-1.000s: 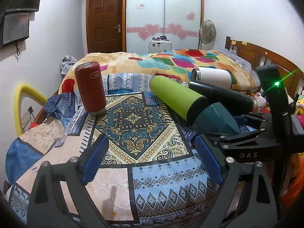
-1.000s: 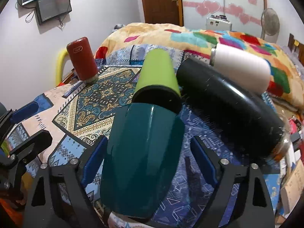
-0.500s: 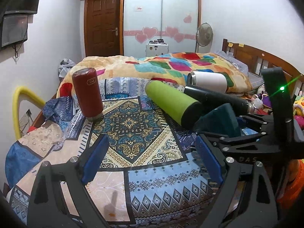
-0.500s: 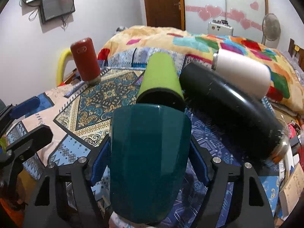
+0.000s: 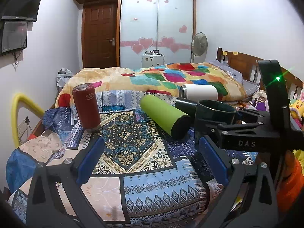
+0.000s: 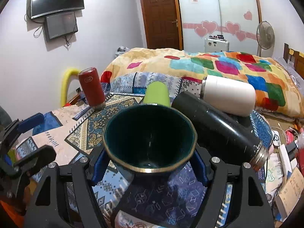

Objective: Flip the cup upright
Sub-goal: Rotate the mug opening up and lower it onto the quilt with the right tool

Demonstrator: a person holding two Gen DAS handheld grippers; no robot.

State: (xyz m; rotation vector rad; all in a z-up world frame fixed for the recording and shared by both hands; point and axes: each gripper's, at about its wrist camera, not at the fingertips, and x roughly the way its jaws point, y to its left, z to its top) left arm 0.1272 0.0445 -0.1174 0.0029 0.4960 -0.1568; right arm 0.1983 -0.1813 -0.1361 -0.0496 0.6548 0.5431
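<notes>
A dark teal cup [image 6: 150, 138] sits between the blue pads of my right gripper [image 6: 149, 163], which is shut on its lower body. The cup is lifted off the bed and its open mouth tips toward the right wrist camera. In the left wrist view the same cup [image 5: 214, 112] shows at the right with its rim up, held by the right gripper's black frame. My left gripper [image 5: 150, 163] is open and empty over the patterned bedspread [image 5: 131, 148].
A red bottle [image 5: 86, 108] stands at the left. A green bottle [image 5: 164, 116], a black flask [image 6: 218, 129] and a white flask [image 6: 228, 95] lie on their sides. A colourful quilt [image 5: 152, 77] is heaped behind. Clutter lies off the bed's right edge [image 6: 285, 171].
My right gripper closed on the teal cup, lifted it and turned it from lying on its side to mouth up. The left gripper stayed open and rose a little.
</notes>
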